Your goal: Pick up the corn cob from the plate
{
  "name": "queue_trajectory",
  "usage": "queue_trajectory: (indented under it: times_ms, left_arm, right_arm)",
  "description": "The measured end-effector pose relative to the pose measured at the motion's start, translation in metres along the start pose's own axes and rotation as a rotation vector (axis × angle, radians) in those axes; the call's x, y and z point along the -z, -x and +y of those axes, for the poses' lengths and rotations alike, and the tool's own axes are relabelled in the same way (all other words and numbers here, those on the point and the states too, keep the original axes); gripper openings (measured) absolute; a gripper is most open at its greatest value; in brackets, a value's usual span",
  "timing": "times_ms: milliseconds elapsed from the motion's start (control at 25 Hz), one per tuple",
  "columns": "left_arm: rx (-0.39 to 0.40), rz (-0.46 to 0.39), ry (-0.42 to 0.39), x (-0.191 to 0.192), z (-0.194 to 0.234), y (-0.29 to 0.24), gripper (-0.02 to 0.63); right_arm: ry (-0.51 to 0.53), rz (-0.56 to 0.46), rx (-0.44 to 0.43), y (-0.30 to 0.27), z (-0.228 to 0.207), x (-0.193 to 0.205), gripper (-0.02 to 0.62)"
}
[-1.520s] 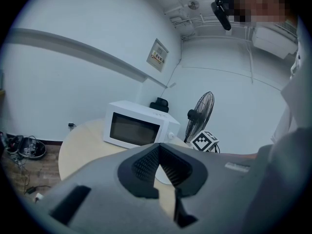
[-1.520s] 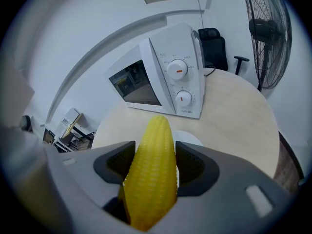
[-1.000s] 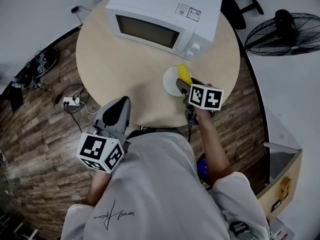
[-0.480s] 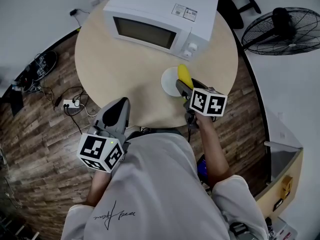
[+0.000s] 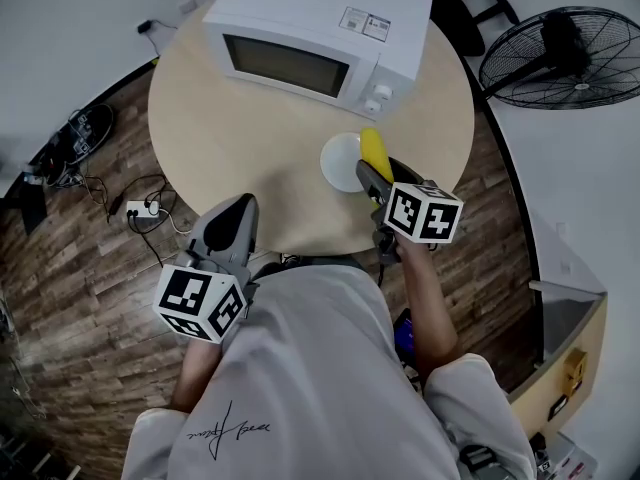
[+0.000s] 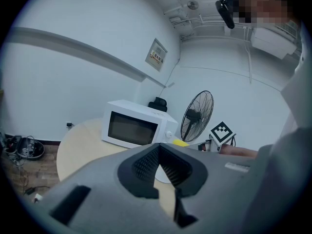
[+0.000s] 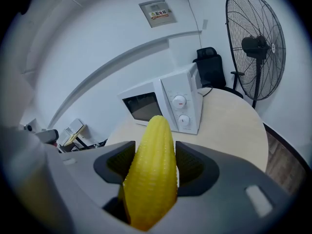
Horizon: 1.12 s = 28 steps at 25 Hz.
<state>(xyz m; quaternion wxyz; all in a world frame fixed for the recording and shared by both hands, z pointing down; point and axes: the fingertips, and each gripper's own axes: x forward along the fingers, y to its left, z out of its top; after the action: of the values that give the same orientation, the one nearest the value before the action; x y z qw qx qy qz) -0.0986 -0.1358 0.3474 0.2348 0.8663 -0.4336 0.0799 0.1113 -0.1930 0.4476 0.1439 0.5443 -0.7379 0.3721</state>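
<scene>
Clamped in the right gripper [image 7: 150, 164], both pads pressed against its flanks: the yellow corn cob [image 5: 372, 147], tapered end sticking out past the pads and aimed at the white microwave [image 5: 315, 38]. Poised over the right rim of the small white plate [image 5: 336, 161], toward the front right edge of the round tabletop [image 5: 250, 158], just in front of the microwave's 2 dials. Impossible to tell from here whether fully clear of the plate or touching its rim.

Held low off the front left edge of the tabletop: the left gripper [image 6: 158, 147], jaws together at the tips, nothing between them.

Likely trouble from here:
- Slipping. Bumpy, rounded, tapering surface and plenty of length ahead of the pads, so liable to pivot or slide out on a quick swing or a slackened squeeze.
- Dragging or tipping the plate, if raised while catching on the rim.
- Knocking the microwave front with the tip, if pushed forward rather than straight up.

Against 1 s ago: marker cube drawn back toward the front edge and a little right; cob shifted from the right part of the plate to out over its rim; plate seemingly in the same spot; left gripper unmoved.
</scene>
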Motion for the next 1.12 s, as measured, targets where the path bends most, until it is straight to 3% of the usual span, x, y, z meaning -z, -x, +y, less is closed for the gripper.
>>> queue_trajectory:
  times_ms: [1120]
  left_arm:
    - [-0.013, 0.007, 0.034, 0.01, 0.014, 0.008, -0.009]
  right_arm:
    - [0.046, -0.153, -0.011, 0.054, 0.028, -0.016, 0.273]
